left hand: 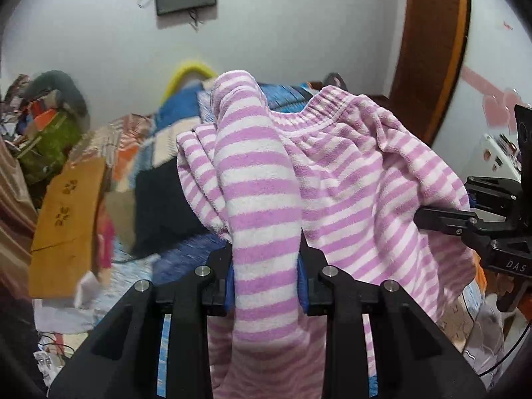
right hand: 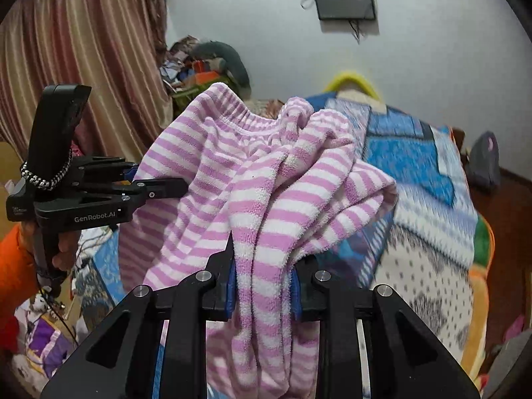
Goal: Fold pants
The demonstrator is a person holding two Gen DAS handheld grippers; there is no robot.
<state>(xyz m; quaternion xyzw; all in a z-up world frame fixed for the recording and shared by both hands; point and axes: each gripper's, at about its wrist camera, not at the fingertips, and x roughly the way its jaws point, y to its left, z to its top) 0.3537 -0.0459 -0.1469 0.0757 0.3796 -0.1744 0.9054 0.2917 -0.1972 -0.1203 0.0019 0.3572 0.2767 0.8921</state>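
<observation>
Pink-and-white striped fleece pants (left hand: 349, 166) hang bunched in the air above the bed, with the elastic waistband at the top. My left gripper (left hand: 266, 266) is shut on a thick fold of the fabric, blue pads pressing on both sides. In the right wrist view my right gripper (right hand: 264, 276) is shut on another gathered fold of the pants (right hand: 282, 199). The left gripper (right hand: 173, 188) shows at the left there, its tips buried in the fabric, held by a hand (right hand: 63, 252) with an orange sleeve. At the right edge of the left wrist view the right gripper (left hand: 442, 219) reaches into the cloth.
Below lies a bed with a blue patterned blanket (right hand: 415, 166). A heap of clothes (right hand: 206, 66) sits in the corner by a striped curtain (right hand: 83, 66). A brown flat piece (left hand: 66, 216) lies left, a wooden door (left hand: 432, 50) stands right, and a dark panel (right hand: 344, 0) hangs on the wall.
</observation>
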